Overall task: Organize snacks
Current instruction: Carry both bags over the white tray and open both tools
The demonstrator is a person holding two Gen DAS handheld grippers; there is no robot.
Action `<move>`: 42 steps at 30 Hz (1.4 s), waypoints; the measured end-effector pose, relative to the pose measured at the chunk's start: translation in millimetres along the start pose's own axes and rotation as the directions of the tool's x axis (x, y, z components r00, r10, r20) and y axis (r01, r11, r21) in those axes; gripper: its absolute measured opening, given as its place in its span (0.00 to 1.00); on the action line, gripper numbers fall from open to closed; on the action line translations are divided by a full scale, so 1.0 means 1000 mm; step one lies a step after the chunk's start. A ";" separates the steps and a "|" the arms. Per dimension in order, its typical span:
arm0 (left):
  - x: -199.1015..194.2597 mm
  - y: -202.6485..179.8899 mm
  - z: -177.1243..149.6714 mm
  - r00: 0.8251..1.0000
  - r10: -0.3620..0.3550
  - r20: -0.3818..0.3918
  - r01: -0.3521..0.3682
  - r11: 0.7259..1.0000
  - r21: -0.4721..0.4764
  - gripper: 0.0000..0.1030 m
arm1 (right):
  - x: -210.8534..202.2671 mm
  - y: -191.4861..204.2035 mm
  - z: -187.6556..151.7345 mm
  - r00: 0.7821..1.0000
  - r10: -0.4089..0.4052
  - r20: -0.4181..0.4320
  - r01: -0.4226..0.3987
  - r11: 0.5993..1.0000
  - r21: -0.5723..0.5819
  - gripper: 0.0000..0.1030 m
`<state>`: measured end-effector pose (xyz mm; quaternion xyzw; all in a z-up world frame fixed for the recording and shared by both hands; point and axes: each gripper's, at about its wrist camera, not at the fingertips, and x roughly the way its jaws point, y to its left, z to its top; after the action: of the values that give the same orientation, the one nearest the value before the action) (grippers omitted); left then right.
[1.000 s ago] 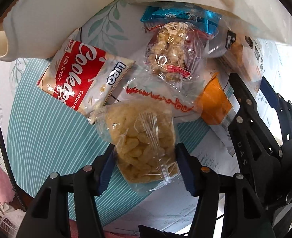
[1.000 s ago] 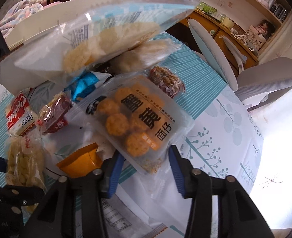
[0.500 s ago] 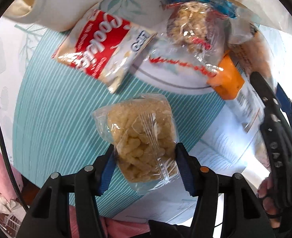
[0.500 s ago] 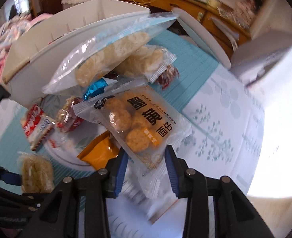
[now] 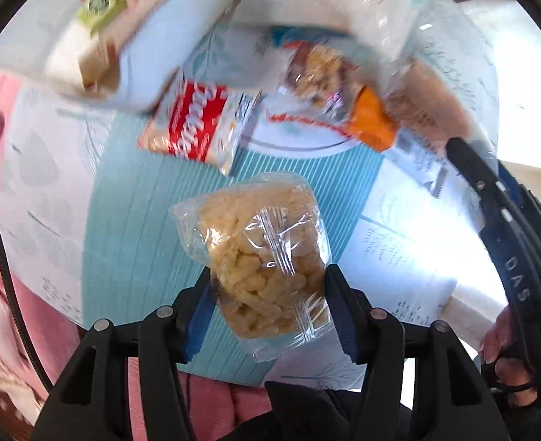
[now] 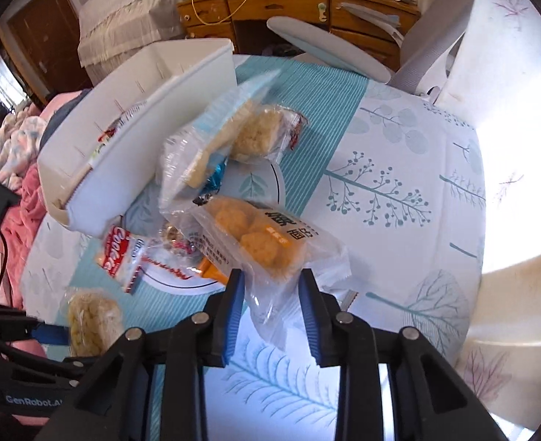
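My left gripper is shut on a clear bag of pale yellow puffs and holds it above the teal table runner. The right wrist view shows that bag low at the left. My right gripper has a clear pack of orange round cakes between its blue pads. Its jaws are closing, and they pinch the pack's near end, which is off the table. The right gripper shows at the right edge of the left wrist view. A red and white cookie pack lies by the plate.
A white bin stands tilted at the back left, with packets inside. A big clear bag of rice crackers leans on it over a plate. An orange packet lies on the plate. Chairs and a wooden desk stand behind the table.
Both grippers have risen with their packs and rolled. The puff bag has left the pile, and the cake pack now hangs tilted. The right jaws have narrowed.
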<state>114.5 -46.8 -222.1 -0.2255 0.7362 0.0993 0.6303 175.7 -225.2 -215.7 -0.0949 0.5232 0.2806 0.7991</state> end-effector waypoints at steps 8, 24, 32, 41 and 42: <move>-0.067 -0.011 0.009 0.997 0.000 0.082 -0.013 0.986 0.164 0.55 | -0.032 0.011 -0.002 0.998 0.016 0.059 -0.018 0.999 0.039 0.24; -0.174 0.009 -0.015 0.964 -0.058 0.261 -0.069 0.888 0.454 0.55 | -0.082 0.059 -0.003 0.986 -0.023 0.163 -0.012 0.977 0.211 0.21; -0.202 0.044 -0.005 0.927 -0.113 0.358 -0.084 0.867 0.491 0.55 | -0.103 0.092 0.011 0.969 -0.037 0.243 -0.023 0.971 0.239 0.20; -0.213 0.090 0.016 0.871 -0.175 0.460 -0.106 0.847 0.521 0.55 | -0.100 0.130 0.030 0.955 -0.014 0.298 -0.069 0.961 0.267 0.20; -0.213 0.096 0.019 0.865 -0.182 0.467 -0.108 0.843 0.528 0.55 | -0.099 0.135 0.033 0.952 -0.014 0.305 -0.073 0.960 0.271 0.20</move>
<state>109.5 89.9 -31.6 -0.0209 0.5405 -0.0684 0.8383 97.8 -134.0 -93.9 0.0709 0.4298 0.2274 0.8709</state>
